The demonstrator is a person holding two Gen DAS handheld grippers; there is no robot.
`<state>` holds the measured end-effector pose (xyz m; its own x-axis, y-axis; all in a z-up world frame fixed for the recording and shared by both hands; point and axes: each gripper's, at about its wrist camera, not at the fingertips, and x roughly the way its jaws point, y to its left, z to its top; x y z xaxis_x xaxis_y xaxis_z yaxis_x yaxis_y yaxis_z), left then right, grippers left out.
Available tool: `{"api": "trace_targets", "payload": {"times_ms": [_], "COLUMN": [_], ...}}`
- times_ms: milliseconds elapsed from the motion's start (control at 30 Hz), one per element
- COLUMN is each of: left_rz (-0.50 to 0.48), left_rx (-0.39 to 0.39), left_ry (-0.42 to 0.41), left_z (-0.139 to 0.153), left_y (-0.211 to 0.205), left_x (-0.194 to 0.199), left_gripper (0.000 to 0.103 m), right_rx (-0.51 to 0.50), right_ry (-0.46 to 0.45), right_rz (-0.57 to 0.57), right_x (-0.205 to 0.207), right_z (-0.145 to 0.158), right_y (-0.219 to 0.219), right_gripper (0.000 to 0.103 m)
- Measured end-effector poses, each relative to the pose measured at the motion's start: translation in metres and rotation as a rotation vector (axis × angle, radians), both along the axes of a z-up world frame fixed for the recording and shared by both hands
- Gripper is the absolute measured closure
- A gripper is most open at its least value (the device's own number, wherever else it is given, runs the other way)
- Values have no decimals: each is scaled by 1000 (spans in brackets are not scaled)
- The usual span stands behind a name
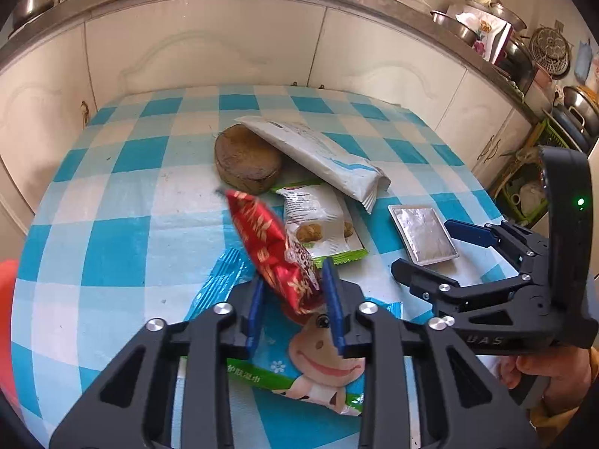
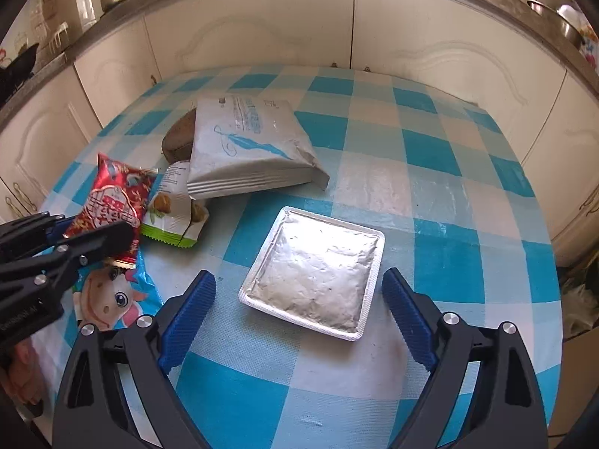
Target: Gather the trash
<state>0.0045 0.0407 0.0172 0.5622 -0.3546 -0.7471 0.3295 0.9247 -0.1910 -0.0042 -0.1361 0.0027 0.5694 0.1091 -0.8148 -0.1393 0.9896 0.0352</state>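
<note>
My left gripper (image 1: 294, 295) is shut on a red snack wrapper (image 1: 269, 247), which sticks up tilted from between the blue pads, above a blue wet-wipe pack with a cartoon cow (image 1: 310, 366). The right wrist view shows the same wrapper (image 2: 108, 202) in the left gripper (image 2: 93, 235). My right gripper (image 2: 299, 278) stands open, one pad on each side of a square foil-lidded tray (image 2: 314, 269) lying flat on the cloth, without touching it. From the left wrist view the right gripper (image 1: 423, 245) straddles that tray (image 1: 423, 234).
On the blue-checked tablecloth (image 2: 441, 194) lie a white pouch with a blue feather print (image 2: 247, 142), a brown round block (image 2: 179, 138) partly under it, and a green-and-white snack wrapper (image 2: 176, 213). White cupboards (image 2: 262, 26) stand behind. A hand (image 1: 543, 370) holds the right gripper.
</note>
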Motion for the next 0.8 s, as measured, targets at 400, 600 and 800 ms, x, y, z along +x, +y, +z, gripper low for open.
{"api": "trace_targets", "payload": {"times_ms": [400,600,800], "left_rz": [40,24,30], "left_rx": [-77,-67,-29], "left_ry": [19,24,31], "left_z": [1,-1,-1], "left_y": [28,30,25], "left_x": [-1,3,13], "left_gripper": [87,84,54], "right_rx": [-20,14,47], "right_ry": [-26,-54,-69], "right_rz": [-81,-118,-134], "right_x": [-3,-16,-35], "right_z": [4,9,12], "right_y": [-7,-15,-21], "right_gripper": [37,38,38]}}
